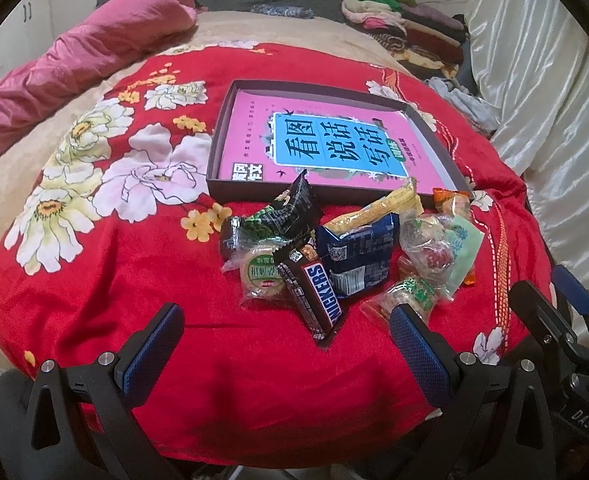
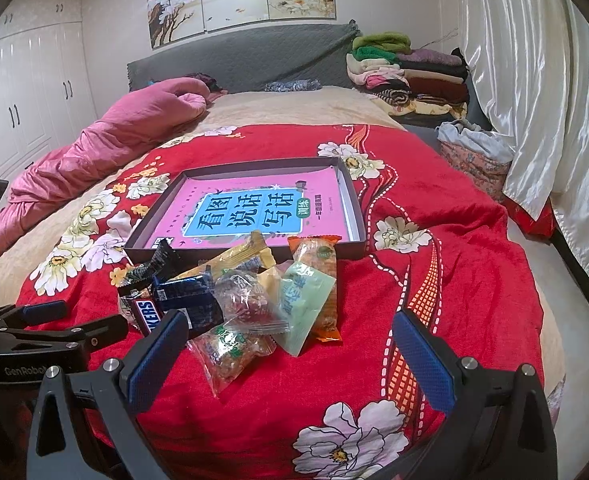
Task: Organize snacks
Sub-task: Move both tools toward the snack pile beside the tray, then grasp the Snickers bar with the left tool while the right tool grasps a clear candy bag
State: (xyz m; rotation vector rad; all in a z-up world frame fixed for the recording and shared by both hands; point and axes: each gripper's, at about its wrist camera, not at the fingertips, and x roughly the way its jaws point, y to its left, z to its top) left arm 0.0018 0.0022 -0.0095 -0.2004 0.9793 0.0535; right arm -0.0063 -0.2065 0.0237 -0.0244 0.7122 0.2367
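A pile of wrapped snacks lies on the red flowered blanket, just in front of a shallow dark box that holds a pink book. The pile includes a Snickers bar, a dark blue packet, a round green-labelled cake, a pale green packet and an orange packet. My left gripper is open and empty, just short of the Snickers bar. My right gripper is open and empty, just before a clear packet. The box also shows in the right wrist view.
A pink quilt lies along the bed's left side. Folded clothes are stacked at the grey headboard. White curtains hang on the right. The right gripper shows at the left view's right edge.
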